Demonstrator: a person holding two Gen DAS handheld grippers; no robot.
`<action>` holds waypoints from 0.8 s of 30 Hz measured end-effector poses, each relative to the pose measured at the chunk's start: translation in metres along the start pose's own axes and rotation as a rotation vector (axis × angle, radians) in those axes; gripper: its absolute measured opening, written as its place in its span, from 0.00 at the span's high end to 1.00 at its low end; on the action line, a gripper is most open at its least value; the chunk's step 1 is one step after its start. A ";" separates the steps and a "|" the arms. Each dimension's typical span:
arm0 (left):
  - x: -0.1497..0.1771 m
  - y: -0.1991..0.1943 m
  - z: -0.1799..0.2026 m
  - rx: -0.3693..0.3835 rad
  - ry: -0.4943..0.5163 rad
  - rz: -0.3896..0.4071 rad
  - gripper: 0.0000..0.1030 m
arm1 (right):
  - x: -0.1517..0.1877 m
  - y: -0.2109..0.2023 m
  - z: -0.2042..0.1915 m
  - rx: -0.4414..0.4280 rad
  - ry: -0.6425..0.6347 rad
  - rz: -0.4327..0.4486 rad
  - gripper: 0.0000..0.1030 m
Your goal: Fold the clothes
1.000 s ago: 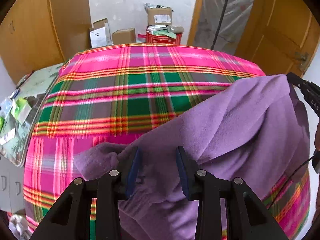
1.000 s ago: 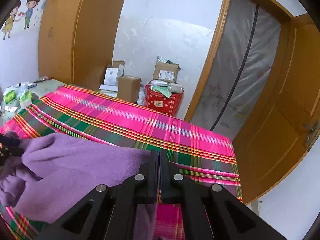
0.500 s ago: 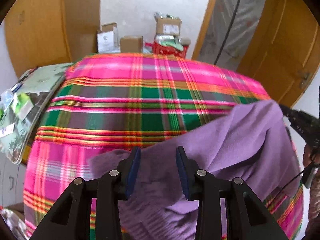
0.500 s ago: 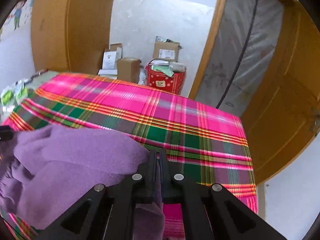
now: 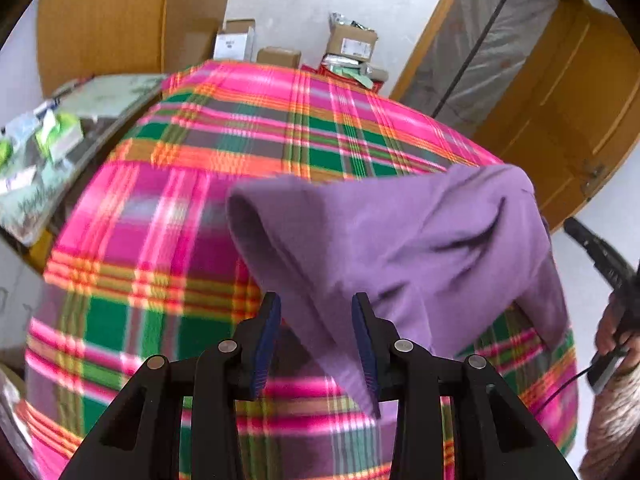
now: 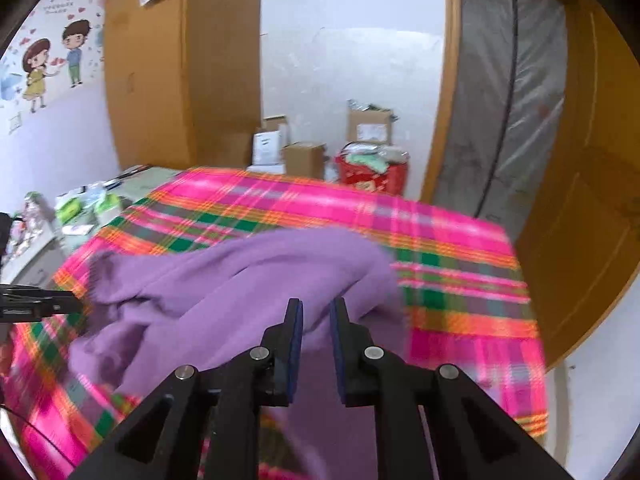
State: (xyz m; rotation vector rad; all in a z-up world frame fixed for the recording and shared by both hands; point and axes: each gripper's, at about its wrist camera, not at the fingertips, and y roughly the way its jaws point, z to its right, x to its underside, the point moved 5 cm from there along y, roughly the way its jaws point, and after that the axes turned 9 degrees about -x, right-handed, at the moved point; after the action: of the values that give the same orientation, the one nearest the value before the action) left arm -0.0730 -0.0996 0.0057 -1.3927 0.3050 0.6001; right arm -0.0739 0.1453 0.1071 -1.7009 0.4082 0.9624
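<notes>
One purple garment [image 5: 420, 240], heaped on the plaid-covered tabletop [image 5: 168, 216], near edge. Left gripper [image 5: 316, 344] – jaws parted, a fold of cloth hanging between them against the right pad; not visibly pinched. Right gripper [image 6: 316, 344] – jaws just been opening, narrow gap, cloth beneath and between, no pad pressing. Step judged: laying down and releasing. Best done by withdrawing both grippers clear before smoothing, avoiding snagged fabric. Count: garments one; grippers two; cardboard boxes [image 6: 304, 158] about four; red basket [image 6: 372, 172] one.
</notes>
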 end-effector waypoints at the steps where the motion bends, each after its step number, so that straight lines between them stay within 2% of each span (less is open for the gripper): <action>1: 0.006 0.000 0.002 0.012 0.003 -0.004 0.63 | 0.006 0.001 -0.006 -0.015 -0.001 0.000 0.86; 5: 0.027 0.001 0.012 0.041 0.008 -0.032 0.63 | 0.031 0.005 -0.029 -0.085 0.001 -0.021 0.85; 6: 0.031 0.001 0.014 0.028 0.012 -0.033 0.62 | 0.037 0.006 -0.032 -0.104 0.010 -0.021 0.84; 10: 0.043 0.000 0.016 0.032 -0.012 -0.043 0.60 | 0.051 0.010 -0.035 -0.187 0.097 -0.022 0.69; 12: 0.047 -0.003 0.016 0.043 -0.031 -0.043 0.56 | 0.055 0.013 -0.032 -0.211 0.144 -0.022 0.67; 16: 0.058 -0.006 0.018 0.091 -0.065 -0.063 0.55 | 0.061 0.019 -0.030 -0.237 0.183 -0.031 0.64; 20: 0.067 0.000 0.023 0.145 -0.108 -0.116 0.54 | 0.060 0.030 -0.029 -0.276 0.214 -0.041 0.62; 24: 0.067 0.004 0.026 0.161 -0.143 -0.126 0.54 | 0.057 0.042 -0.027 -0.296 0.253 -0.047 0.60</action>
State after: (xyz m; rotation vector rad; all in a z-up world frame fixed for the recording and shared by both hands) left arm -0.0241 -0.0600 -0.0294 -1.1981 0.1468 0.5557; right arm -0.0575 0.1169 0.0386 -2.1033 0.4033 0.8040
